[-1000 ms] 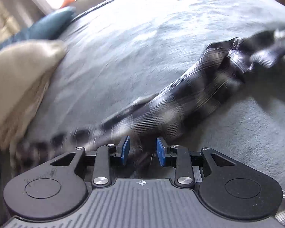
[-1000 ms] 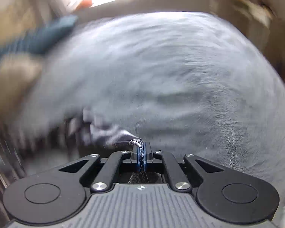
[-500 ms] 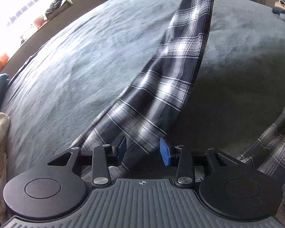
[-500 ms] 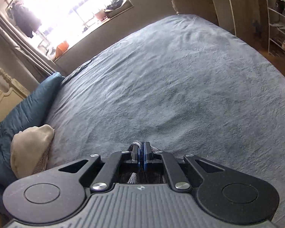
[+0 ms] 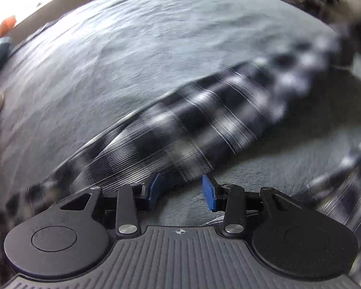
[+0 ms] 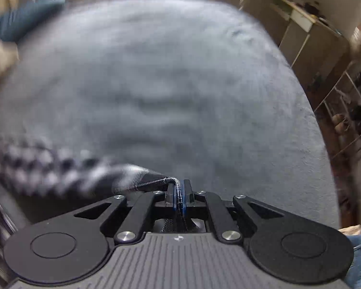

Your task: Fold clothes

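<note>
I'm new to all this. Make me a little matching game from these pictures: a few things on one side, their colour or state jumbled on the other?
Things:
1. left gripper
2. right gripper
3. bed cover
4. cushion

States or colours:
A. teal
B. open, holding nothing
C. grey
D. shut on the plaid garment

Pairs: 1-B, 2-D, 3-C, 4-A

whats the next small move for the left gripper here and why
Probably ease the left gripper forward and shut it on the plaid garment: its jaws stand open with the cloth's edge just ahead, while the right gripper is already clamped on another part of it above the grey blanket.
</note>
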Motion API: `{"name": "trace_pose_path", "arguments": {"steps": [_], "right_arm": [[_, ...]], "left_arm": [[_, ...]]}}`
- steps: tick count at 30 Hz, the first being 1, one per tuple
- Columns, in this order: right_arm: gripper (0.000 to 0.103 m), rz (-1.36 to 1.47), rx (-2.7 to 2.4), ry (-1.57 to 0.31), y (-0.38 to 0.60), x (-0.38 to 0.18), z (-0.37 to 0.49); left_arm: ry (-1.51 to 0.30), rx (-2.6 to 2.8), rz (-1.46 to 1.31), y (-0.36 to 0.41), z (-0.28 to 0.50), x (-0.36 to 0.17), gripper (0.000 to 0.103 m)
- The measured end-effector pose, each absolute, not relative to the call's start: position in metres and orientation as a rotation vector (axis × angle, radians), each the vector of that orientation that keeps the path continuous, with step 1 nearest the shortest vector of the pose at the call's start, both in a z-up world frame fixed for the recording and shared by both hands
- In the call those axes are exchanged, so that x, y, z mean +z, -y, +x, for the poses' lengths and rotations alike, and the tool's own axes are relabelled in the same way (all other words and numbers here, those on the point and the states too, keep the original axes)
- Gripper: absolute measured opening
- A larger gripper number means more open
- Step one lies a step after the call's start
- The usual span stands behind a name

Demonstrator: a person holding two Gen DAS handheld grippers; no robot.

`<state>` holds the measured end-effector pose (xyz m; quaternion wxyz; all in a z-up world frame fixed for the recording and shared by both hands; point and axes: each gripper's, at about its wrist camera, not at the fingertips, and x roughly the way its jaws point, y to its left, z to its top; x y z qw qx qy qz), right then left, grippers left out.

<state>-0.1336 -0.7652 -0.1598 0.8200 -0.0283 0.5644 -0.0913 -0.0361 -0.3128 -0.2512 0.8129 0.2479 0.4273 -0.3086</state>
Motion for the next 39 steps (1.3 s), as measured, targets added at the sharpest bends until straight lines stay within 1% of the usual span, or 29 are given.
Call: {"name": "trace_pose_path", "arguments": {"steps": [1, 3, 5, 7, 8, 10, 11, 12, 13, 14, 15, 18, 20, 25, 28, 29, 31, 32, 33, 34, 35, 36, 39], "right_arm": [[0.007, -0.109, -0.188, -1.287, 0.763, -0.181, -0.136], [0.022, -0.179, -0.21, -1.44, 0.761, -0.219, -0.143], [0.024, -0.213, -0.239, -1.502, 0.757, -0.236, -0.147], [0.027, -0.17, -0.212, -1.471, 0.751, -0.23, -0.147], [0.03, -0.124, -0.18, -1.441, 0.748, -0.221, -0.145], [0.031, 0.005, -0.039, -1.353, 0.736, -0.203, -0.134], [0.037, 0.072, 0.039, -1.303, 0.729, -0.193, -0.127], [0.039, 0.124, 0.121, -1.256, 0.72, -0.186, -0.116], [0.04, 0.144, 0.188, -1.215, 0.707, -0.184, -0.1], [0.045, 0.15, 0.245, -1.176, 0.693, -0.185, -0.084], [0.047, 0.156, 0.302, -1.137, 0.68, -0.187, -0.067], [0.047, 0.133, 0.425, -1.107, 0.637, -0.216, -0.01], [0.047, 0.08, 0.475, -1.119, 0.609, -0.24, 0.024], [0.047, 0.022, 0.553, -1.192, 0.573, -0.276, 0.072], [0.047, -0.006, 0.584, -1.258, 0.567, -0.29, 0.083], [0.047, -0.018, 0.594, -1.274, 0.566, -0.292, 0.083], [0.049, -0.044, 0.62, -1.294, 0.561, -0.294, 0.081], [0.046, -0.065, 0.631, -1.299, 0.557, -0.295, 0.08], [0.037, -0.091, 0.639, -1.299, 0.553, -0.295, 0.078], [0.029, -0.12, 0.647, -1.298, 0.549, -0.295, 0.076], [0.01, -0.144, 0.657, -1.296, 0.545, -0.293, 0.074], [0.004, -0.168, 0.666, -1.294, 0.541, -0.291, 0.073], [0.004, -0.26, 0.643, -1.206, 0.531, -0.271, 0.062]], "left_arm": [[-0.918, -0.644, 0.525, 0.309, -0.027, -0.25, 0.038], [-0.928, -0.613, 0.518, 0.3, -0.01, -0.246, 0.038], [-0.939, -0.583, 0.51, 0.292, 0.008, -0.243, 0.038], [-0.95, -0.552, 0.503, 0.284, 0.026, -0.24, 0.039], [-0.954, -0.541, 0.503, 0.28, 0.035, -0.239, 0.039], [-0.95, -0.576, 0.576, 0.28, 0.051, -0.244, 0.039], [-0.959, -0.604, 0.608, 0.281, 0.058, -0.247, 0.039], [-0.967, -0.631, 0.639, 0.281, 0.065, -0.251, 0.039], [-0.978, -0.654, 0.657, 0.28, 0.069, -0.253, 0.039], [-0.989, -0.677, 0.676, 0.279, 0.073, -0.255, 0.039], [-0.999, -0.701, 0.693, 0.277, 0.077, -0.257, 0.039], [-1.048, -0.76, 0.705, 0.268, 0.086, -0.266, 0.039], [-1.05, -0.79, 0.719, 0.259, 0.088, -0.272, 0.039], [-1.014, -0.818, 0.692, 0.254, 0.083, -0.276, 0.04], [-0.992, -0.835, 0.676, 0.252, 0.079, -0.278, 0.039], [-0.985, -0.84, 0.671, 0.251, 0.078, -0.279, 0.038], [-0.97, -0.851, 0.661, 0.249, 0.076, -0.281, 0.026], [-0.963, -0.857, 0.655, 0.248, 0.075, -0.282, 0.022], [-0.956, -0.862, 0.65, 0.247, 0.074, -0.282, 0.014], [-0.948, -0.867, 0.645, 0.246, 0.073, -0.283, 0.007], [-0.941, -0.873, 0.639, 0.245, 0.072, -0.284, 0.005], [-0.933, -0.876, 0.633, 0.244, 0.071, -0.284, 0.003], [-0.891, -0.832, 0.576, 0.236, 0.067, -0.269, 0.002]]}}
